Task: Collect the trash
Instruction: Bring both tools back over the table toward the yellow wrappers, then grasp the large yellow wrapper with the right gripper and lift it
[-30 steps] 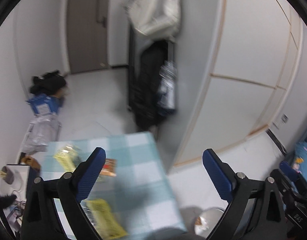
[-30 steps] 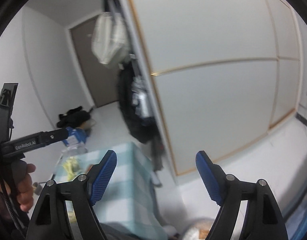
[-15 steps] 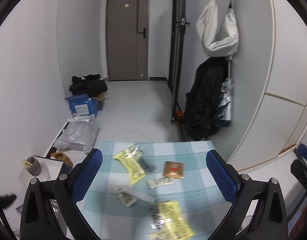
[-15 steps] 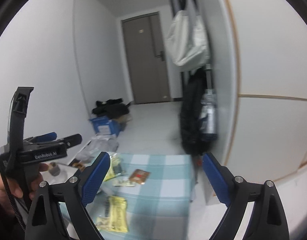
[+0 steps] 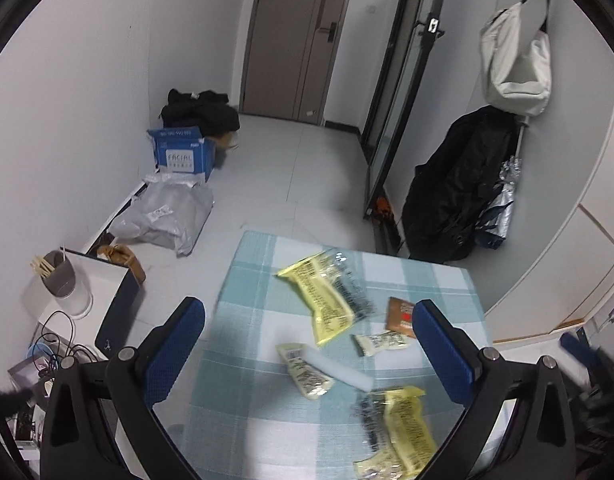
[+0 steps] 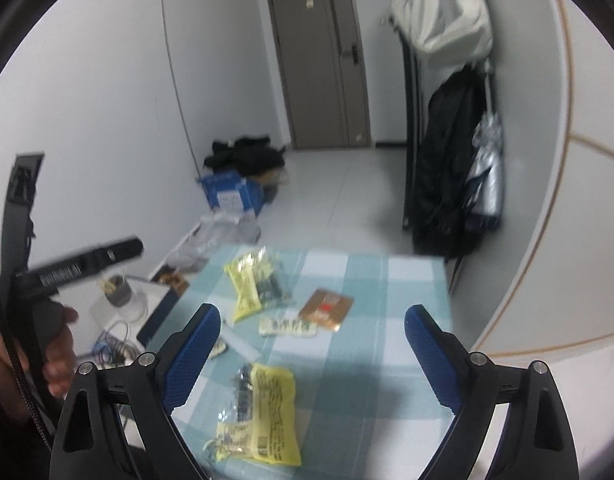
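Several wrappers lie on a table with a blue checked cloth. A yellow wrapper lies at the far side, a second yellow wrapper at the near side. Between them lie a brown packet, a small white packet, a cream packet and a white strip. In the right wrist view the cloth shows both yellow wrappers and the brown packet. My left gripper and right gripper hover above them, both open and empty.
On the floor left of the table stand a blue box, a grey plastic bag, a black pile and a cup with sticks. A black coat and white bag hang at the right.
Both views have swung left and down from the white cabinet wall to the table. The wrappers now sit between both pairs of fingers. Both grippers stay open.
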`<act>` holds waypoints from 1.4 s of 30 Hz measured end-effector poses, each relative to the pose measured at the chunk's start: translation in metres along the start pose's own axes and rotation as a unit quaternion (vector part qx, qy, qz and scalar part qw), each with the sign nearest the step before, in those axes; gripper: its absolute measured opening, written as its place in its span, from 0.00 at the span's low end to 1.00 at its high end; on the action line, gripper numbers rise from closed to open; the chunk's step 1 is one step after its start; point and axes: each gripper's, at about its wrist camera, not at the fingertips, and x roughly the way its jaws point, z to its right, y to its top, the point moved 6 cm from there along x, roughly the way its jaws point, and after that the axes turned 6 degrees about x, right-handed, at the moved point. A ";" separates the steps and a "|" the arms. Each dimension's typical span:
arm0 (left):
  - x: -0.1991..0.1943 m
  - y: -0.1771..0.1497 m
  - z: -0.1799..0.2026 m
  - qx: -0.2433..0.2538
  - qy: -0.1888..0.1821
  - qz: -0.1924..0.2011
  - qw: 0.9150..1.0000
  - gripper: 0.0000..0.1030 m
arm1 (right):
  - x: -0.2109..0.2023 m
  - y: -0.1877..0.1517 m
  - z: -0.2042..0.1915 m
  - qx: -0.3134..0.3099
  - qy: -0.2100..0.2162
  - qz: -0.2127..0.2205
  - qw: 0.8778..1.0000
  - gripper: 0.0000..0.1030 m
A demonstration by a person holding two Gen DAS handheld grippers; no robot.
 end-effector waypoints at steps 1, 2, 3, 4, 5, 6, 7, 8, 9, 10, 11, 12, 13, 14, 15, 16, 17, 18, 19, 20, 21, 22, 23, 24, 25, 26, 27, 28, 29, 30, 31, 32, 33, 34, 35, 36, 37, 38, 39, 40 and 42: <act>0.001 0.000 -0.005 -0.004 0.001 -0.002 1.000 0.99 | 0.011 -0.007 -0.001 0.002 -0.003 -0.017 1.000 0.91; 0.003 0.000 -0.009 -0.006 0.001 -0.004 1.000 0.99 | 0.017 -0.013 -0.001 0.004 -0.005 -0.030 1.000 0.91; 0.005 0.000 -0.012 -0.011 0.000 -0.009 1.000 0.99 | 0.028 -0.020 -0.002 0.008 -0.004 -0.048 0.999 0.91; 0.006 -0.001 -0.016 -0.017 -0.005 -0.016 1.000 0.99 | 0.039 -0.027 -0.003 0.013 -0.001 -0.067 0.998 0.91; 0.008 -0.003 -0.019 -0.021 -0.009 -0.021 1.000 0.99 | 0.046 -0.032 -0.005 0.017 0.003 -0.079 0.997 0.91; 0.008 -0.004 -0.023 -0.028 -0.011 -0.026 0.999 0.99 | 0.055 -0.039 -0.007 0.021 0.008 -0.095 0.995 0.90; 0.008 -0.005 -0.027 -0.034 -0.011 -0.030 0.999 0.99 | 0.064 -0.046 -0.009 0.023 0.012 -0.109 0.994 0.90; 0.009 -0.006 -0.031 -0.039 -0.013 -0.033 0.999 0.99 | 0.071 -0.051 -0.011 0.022 0.013 -0.119 0.993 0.90; 0.008 -0.007 -0.035 -0.045 -0.015 -0.036 0.998 0.99 | 0.078 -0.057 -0.014 0.020 0.014 -0.132 0.991 0.90; 0.008 -0.007 -0.038 -0.049 -0.016 -0.037 0.998 0.99 | 0.087 -0.065 -0.016 0.014 0.014 -0.147 0.989 0.90; 0.006 -0.007 -0.043 -0.055 -0.016 -0.037 0.998 0.99 | 0.093 -0.070 -0.019 0.010 0.015 -0.158 0.987 0.90; 0.006 -0.007 -0.045 -0.059 -0.017 -0.037 0.997 0.99 | 0.098 -0.073 -0.022 0.007 0.015 -0.165 0.986 0.90; 0.005 -0.007 -0.048 -0.063 -0.022 -0.037 0.997 0.99 | 0.106 -0.079 -0.025 0.002 0.014 -0.179 0.984 0.90; 0.004 -0.008 -0.050 -0.067 -0.031 -0.038 0.997 0.99 | 0.110 -0.082 -0.027 -0.001 0.013 -0.185 0.983 0.90; 0.005 -0.008 -0.053 -0.071 -0.037 -0.040 0.996 0.99 | 0.115 -0.086 -0.029 -0.006 0.011 -0.193 0.981 0.90; 0.006 -0.009 -0.054 -0.075 -0.041 -0.043 0.995 0.99 | 0.121 -0.090 -0.031 -0.007 0.009 -0.199 0.980 0.90; 0.007 -0.010 -0.056 -0.079 -0.042 -0.048 0.995 0.99 | 0.124 -0.091 -0.032 -0.007 0.011 -0.202 0.979 0.90; 0.008 -0.012 -0.057 -0.082 -0.043 -0.052 0.994 0.99 | 0.128 -0.094 -0.034 -0.009 0.013 -0.205 0.979 0.90; 0.009 -0.013 -0.059 -0.085 -0.044 -0.055 0.994 0.99 | 0.132 -0.096 -0.036 -0.014 0.011 -0.205 0.979 0.90; 0.010 -0.014 -0.060 -0.087 -0.044 -0.057 0.994 0.99 | 0.135 -0.097 -0.038 -0.017 0.008 -0.205 0.979 0.90; 0.010 -0.015 -0.061 -0.088 -0.043 -0.059 0.993 0.99 | 0.137 -0.099 -0.039 -0.020 0.007 -0.205 0.978 0.90; 0.011 -0.016 -0.063 -0.089 -0.041 -0.063 0.993 0.99 | 0.141 -0.103 -0.040 -0.024 0.007 -0.209 0.978 0.90; 0.013 -0.016 -0.063 -0.090 -0.042 -0.065 0.993 0.99 | 0.142 -0.104 -0.041 -0.027 0.007 -0.213 0.977 0.90; 0.014 -0.016 -0.064 -0.092 -0.045 -0.068 0.992 0.99 | 0.145 -0.107 -0.043 -0.030 0.008 -0.219 0.975 0.88; 0.016 -0.017 -0.064 -0.093 -0.048 -0.072 0.992 0.99 | 0.147 -0.108 -0.045 -0.038 0.005 -0.219 0.975 0.88; 0.017 -0.018 -0.066 -0.094 -0.050 -0.075 0.991 0.99 | 0.148 -0.108 -0.047 -0.048 -0.004 -0.216 0.975 0.87; 0.018 -0.018 -0.067 -0.095 -0.049 -0.077 0.991 0.99 | 0.149 -0.109 -0.048 -0.054 -0.009 -0.214 0.975 0.84; 0.020 -0.018 -0.067 -0.095 -0.047 -0.079 0.991 0.99 | 0.150 -0.111 -0.049 -0.061 -0.014 -0.216 0.974 0.82; 0.021 -0.019 -0.068 -0.094 -0.044 -0.082 0.991 0.99 | 0.152 -0.113 -0.050 -0.063 -0.014 -0.220 0.973 0.75; 0.023 -0.020 -0.069 -0.094 -0.041 -0.085 0.991 0.99 | 0.155 -0.116 -0.050 -0.062 -0.015 -0.228 0.972 0.72; 0.025 -0.021 -0.069 -0.093 -0.040 -0.087 0.991 0.99 | 0.155 -0.117 -0.051 -0.067 -0.021 -0.220 0.973 0.71; 0.027 -0.022 -0.069 -0.092 -0.037 -0.090 0.991 0.99 | 0.156 -0.117 -0.051 -0.072 -0.024 -0.215 0.974 0.67; 0.029 -0.024 -0.070 -0.091 -0.033 -0.094 0.991 0.99 | 0.157 -0.118 -0.051 -0.078 -0.030 -0.217 0.973 0.65; 0.032 -0.026 -0.070 -0.089 -0.030 -0.099 0.991 0.99 | 0.156 -0.118 -0.051 -0.084 -0.032 -0.212 0.973 0.63; 0.034 -0.027 -0.070 -0.088 -0.028 -0.102 0.990 0.99 | 0.156 -0.118 -0.052 -0.084 -0.031 -0.211 0.973 0.59; 0.036 -0.029 -0.070 -0.088 -0.026 -0.107 0.990 0.99 | 0.155 -0.118 -0.051 -0.083 -0.028 -0.210 0.974 0.56; 0.038 -0.030 -0.069 -0.087 -0.025 -0.111 0.990 0.99 | 0.155 -0.118 -0.050 -0.081 -0.025 -0.211 0.974 0.55; 0.040 -0.031 -0.070 -0.086 -0.024 -0.114 0.989 0.99 | 0.154 -0.117 -0.049 -0.079 -0.023 -0.211 0.974 0.53; 0.042 -0.032 -0.069 -0.086 -0.023 -0.118 0.989 0.99 | 0.154 -0.117 -0.048 -0.075 -0.021 -0.210 0.974 0.51; 0.044 -0.032 -0.068 -0.085 -0.024 -0.121 0.989 0.99 | 0.153 -0.117 -0.046 -0.073 -0.020 -0.209 0.975 0.49; 0.046 -0.029 -0.067 -0.077 -0.025 -0.125 0.989 0.99 | 0.152 -0.116 -0.044 -0.072 -0.021 -0.207 0.975 0.45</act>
